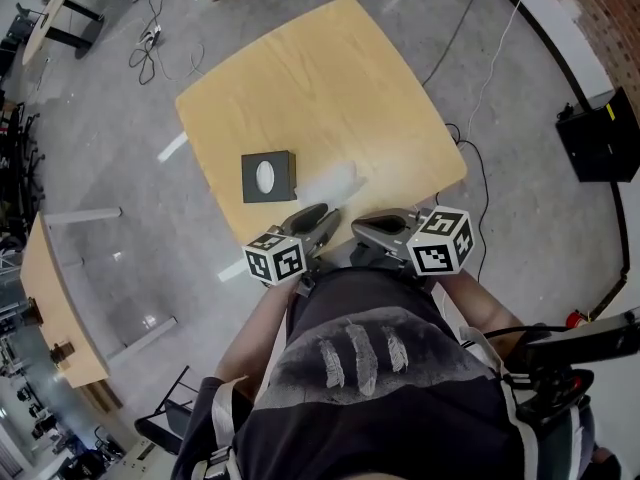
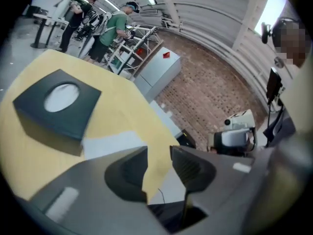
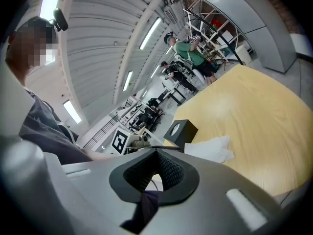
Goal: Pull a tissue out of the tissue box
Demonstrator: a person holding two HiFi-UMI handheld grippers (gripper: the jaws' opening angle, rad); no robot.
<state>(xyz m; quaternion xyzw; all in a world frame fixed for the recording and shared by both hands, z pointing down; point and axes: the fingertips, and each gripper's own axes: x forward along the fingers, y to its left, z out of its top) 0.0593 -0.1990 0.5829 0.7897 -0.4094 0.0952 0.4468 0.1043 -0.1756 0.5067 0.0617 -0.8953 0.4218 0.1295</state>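
Note:
A black tissue box (image 1: 268,176) with a white oval opening stands on the wooden table (image 1: 320,78) near its front edge. One pulled white tissue (image 1: 330,181) lies flat on the table just right of the box. In the left gripper view the box (image 2: 56,109) is to the left and the tissue (image 2: 112,143) below it. My left gripper (image 1: 325,213) hangs over the table's near edge, open, with nothing between its jaws (image 2: 159,151). My right gripper (image 1: 358,226) is beside it, shut and holding nothing (image 3: 157,152). The right gripper view shows the box (image 3: 181,131) and the tissue (image 3: 210,148) ahead.
Cables trail over the grey floor behind and right of the table. A black case (image 1: 600,133) stands at the right by a brick wall. Another wooden table (image 1: 55,308) is at the left. People (image 2: 115,28) stand by metal racks far behind.

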